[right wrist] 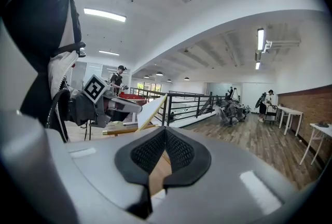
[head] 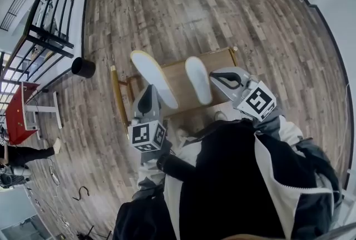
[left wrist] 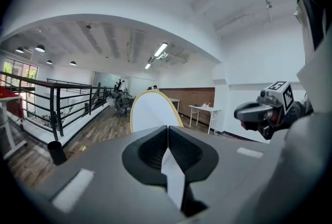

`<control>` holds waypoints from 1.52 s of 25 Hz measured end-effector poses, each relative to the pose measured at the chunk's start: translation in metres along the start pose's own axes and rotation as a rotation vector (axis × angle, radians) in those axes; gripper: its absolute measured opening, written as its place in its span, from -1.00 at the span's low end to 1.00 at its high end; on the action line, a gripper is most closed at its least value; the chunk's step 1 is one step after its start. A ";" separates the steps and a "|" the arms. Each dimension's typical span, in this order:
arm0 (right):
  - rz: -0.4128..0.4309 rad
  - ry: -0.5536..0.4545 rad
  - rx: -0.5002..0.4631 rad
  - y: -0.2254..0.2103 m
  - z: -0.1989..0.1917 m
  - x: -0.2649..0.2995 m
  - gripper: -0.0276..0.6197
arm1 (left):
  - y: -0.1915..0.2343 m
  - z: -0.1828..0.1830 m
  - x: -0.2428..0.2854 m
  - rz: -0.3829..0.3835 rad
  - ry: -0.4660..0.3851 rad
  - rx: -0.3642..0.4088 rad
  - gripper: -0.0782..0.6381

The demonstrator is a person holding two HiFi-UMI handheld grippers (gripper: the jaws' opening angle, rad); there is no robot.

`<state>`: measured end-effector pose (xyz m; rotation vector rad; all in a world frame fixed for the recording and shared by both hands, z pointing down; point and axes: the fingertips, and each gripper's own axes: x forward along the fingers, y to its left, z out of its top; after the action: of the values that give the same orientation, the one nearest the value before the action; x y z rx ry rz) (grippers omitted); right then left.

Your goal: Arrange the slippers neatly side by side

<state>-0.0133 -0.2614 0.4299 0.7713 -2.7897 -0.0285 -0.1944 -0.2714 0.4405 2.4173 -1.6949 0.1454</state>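
While the left claw [head: 149, 97] pinches the left slipper [head: 153, 78] and the right claw [head: 221, 81] the right slipper [head: 198, 79], each closed narrow on a heel end, both hang over the table [head: 222, 58], long axes pointing away from the person, toes splayed apart.

Left slipper [head: 154, 78], right slipper [head: 198, 79]: white, apart

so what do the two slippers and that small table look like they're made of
Left slipper and right slipper: thin and flat, with a matte white face and a tan edge. They are probably foam or pressed fabric, but the look leaves it open. Table: light brown wood or wood veneer with a smooth, low-sheen top and yellowish rails that also look wooden.
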 end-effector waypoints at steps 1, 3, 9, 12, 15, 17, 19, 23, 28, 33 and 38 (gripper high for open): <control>0.003 -0.005 -0.001 0.001 0.000 0.000 -0.90 | -0.003 0.004 -0.003 -0.001 -0.010 0.001 -0.72; 0.009 -0.027 -0.008 0.002 0.003 -0.001 -0.90 | -0.007 0.008 -0.007 -0.005 -0.023 0.009 -0.72; 0.027 -0.054 -0.055 0.007 0.013 0.000 -0.90 | -0.006 0.014 -0.018 0.013 -0.038 0.027 -0.72; 0.040 -0.049 -0.056 0.009 0.014 0.003 -0.90 | -0.002 0.013 -0.021 0.022 -0.040 0.007 -0.72; 0.055 -0.050 -0.065 0.012 0.017 0.007 -0.90 | 0.005 0.010 -0.024 0.045 -0.034 0.007 -0.72; 0.060 -0.052 -0.071 0.012 0.018 0.008 -0.90 | 0.011 0.002 -0.024 0.065 -0.015 0.008 -0.72; 0.063 -0.050 -0.072 0.012 0.017 0.008 -0.90 | 0.021 -0.013 -0.021 0.088 0.019 -0.003 -0.72; 0.062 -0.037 -0.078 0.011 0.015 0.010 -0.90 | 0.050 -0.046 -0.016 0.137 0.090 -0.048 -0.72; 0.049 -0.025 -0.072 0.011 0.007 0.008 -0.90 | 0.092 -0.099 -0.008 0.219 0.199 -0.070 -0.72; 0.012 0.003 -0.055 0.007 0.000 0.001 -0.90 | 0.125 -0.170 0.010 0.262 0.386 -0.011 -0.72; -0.021 0.031 -0.060 0.002 -0.005 -0.005 -0.90 | 0.145 -0.231 0.021 0.289 0.542 0.023 -0.72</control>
<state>-0.0090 -0.2565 0.4336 0.7797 -2.7378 -0.1028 -0.3172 -0.2914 0.6841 1.8841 -1.7515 0.7829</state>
